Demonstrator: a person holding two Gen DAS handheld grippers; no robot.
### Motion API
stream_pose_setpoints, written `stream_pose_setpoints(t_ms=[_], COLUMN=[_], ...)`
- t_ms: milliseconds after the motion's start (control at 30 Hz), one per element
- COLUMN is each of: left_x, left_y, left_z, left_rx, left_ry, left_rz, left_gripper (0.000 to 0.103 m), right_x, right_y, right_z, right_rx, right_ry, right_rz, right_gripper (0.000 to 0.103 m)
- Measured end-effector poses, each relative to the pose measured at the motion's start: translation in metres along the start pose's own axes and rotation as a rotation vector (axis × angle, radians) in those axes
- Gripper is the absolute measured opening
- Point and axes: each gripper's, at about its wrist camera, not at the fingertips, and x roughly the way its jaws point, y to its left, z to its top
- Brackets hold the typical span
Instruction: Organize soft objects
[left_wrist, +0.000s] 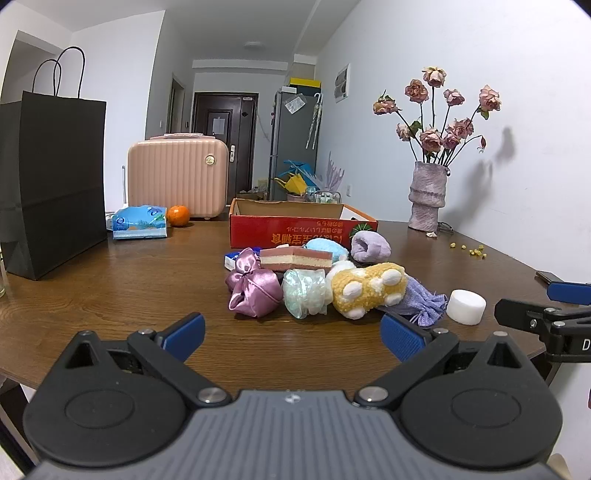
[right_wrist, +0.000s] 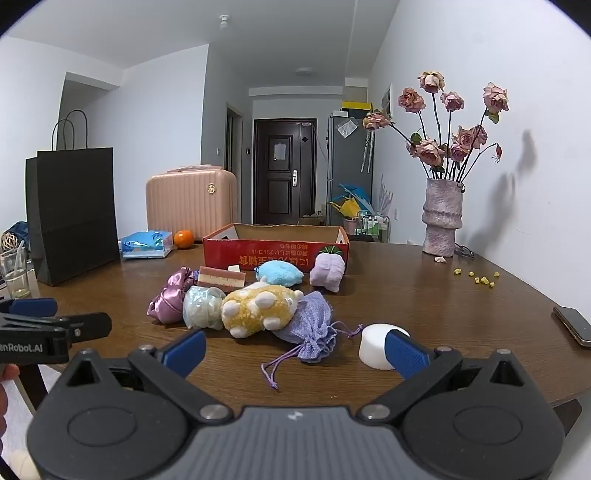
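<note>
Soft objects lie in a pile on the brown table: a pink satin pouch (left_wrist: 253, 286), a pale green pouch (left_wrist: 306, 291), a yellow plush toy (left_wrist: 367, 290), a purple drawstring bag (right_wrist: 310, 328), a layered sponge (left_wrist: 295, 257), a blue plush (right_wrist: 279, 272), a lilac plush (right_wrist: 328, 271) and a white foam cylinder (right_wrist: 375, 349). Behind them stands an open red cardboard box (left_wrist: 295, 229). My left gripper (left_wrist: 293, 336) is open and empty, just short of the pile. My right gripper (right_wrist: 295, 350) is open and empty, near the drawstring bag and the cylinder.
A black paper bag (left_wrist: 51, 181) stands at the left, with a tissue pack (left_wrist: 139, 221) and an orange (left_wrist: 178, 215) beside it. A pink suitcase (left_wrist: 177, 179) is behind. A vase of dried roses (left_wrist: 427, 195) stands at the right. A phone (right_wrist: 574, 325) lies near the right edge.
</note>
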Motion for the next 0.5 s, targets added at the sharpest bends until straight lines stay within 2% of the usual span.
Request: stream_pose_setpoints(t_ms=[500], left_x=[-0.0017], left_y=[-0.0026], left_z=[0.0002], left_rx=[0.003], left_ry=[-0.002], left_rz=[0.000], left_gripper=[0.103], right_x=[-0.0004], right_y=[0.0000], right_z=[0.0000], right_rx=[0.001], right_ry=[-0.001], right_rz=[0.000], right_gripper=[0.103])
